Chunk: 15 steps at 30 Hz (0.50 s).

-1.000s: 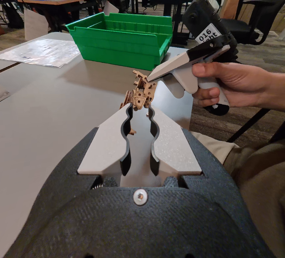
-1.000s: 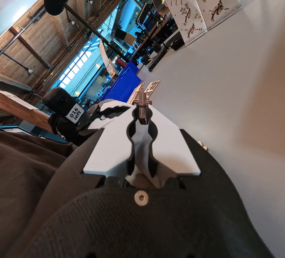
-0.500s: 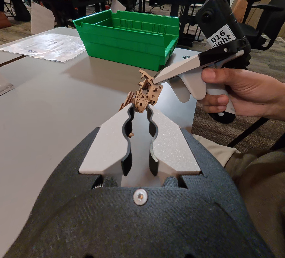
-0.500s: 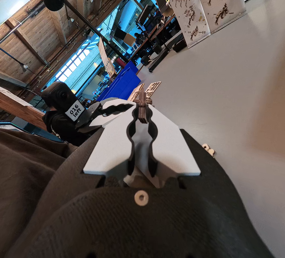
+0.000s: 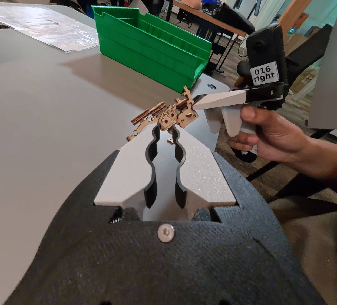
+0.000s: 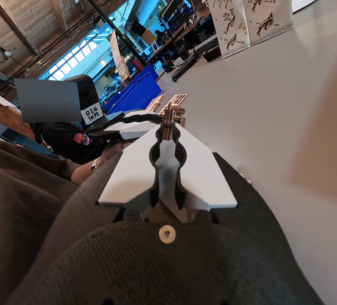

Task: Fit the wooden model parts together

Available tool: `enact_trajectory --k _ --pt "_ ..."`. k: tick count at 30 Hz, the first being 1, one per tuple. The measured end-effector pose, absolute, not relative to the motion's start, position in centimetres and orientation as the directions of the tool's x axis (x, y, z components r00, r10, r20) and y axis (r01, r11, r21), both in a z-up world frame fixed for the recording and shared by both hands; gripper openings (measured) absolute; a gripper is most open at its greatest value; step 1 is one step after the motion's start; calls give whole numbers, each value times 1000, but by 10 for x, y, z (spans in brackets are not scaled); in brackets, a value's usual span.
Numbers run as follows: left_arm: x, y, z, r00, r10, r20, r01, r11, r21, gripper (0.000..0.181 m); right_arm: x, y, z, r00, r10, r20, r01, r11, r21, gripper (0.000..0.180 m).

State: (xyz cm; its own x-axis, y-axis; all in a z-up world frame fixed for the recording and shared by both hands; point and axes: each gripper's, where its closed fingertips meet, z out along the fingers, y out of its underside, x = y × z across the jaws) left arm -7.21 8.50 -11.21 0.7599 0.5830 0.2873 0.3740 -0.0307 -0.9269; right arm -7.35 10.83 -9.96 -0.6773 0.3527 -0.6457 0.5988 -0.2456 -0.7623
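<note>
A partly built tan wooden model [image 5: 165, 118] hangs in the air above the grey table [image 5: 54, 114] near its front right corner. My left gripper [image 5: 165, 129] is shut on the model's lower middle. My right gripper [image 5: 193, 104] comes in level from the right and is shut on a notched wooden part [image 5: 187, 108] at the model's right end. In the right wrist view my right gripper [image 6: 167, 129] pinches the stacked wooden part [image 6: 167, 123] edge-on, and the left gripper [image 6: 155, 120] meets it from the left. Where the parts join is hidden.
A green bin [image 5: 151, 48] stands behind the model and a plastic-covered sheet [image 5: 45, 26] lies far left. A small loose wooden bit [image 5: 170, 140] lies under the model. Wooden part sheets [image 6: 176, 99], a blue bin [image 6: 135, 92] and an upright instruction card [image 6: 255, 10] stand beyond. Less than 4 cm separates the two grippers' tips.
The model has tipped flatter and its left end now sticks out sideways. The right gripper has swung from a downward slant to level. Both grips have held.
</note>
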Motion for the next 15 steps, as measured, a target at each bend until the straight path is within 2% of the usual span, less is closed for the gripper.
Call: enact_trajectory --k 4,15 --pt "-72 86 -112 763 603 234 335 -60 -940 8 -74 109 -99 -682 355 -639 594 -241 -768 8" --pt "-73 83 -112 744 599 295 391 -32 -920 7 -73 107 -100 -679 345 -648 606 -236 -760 8"
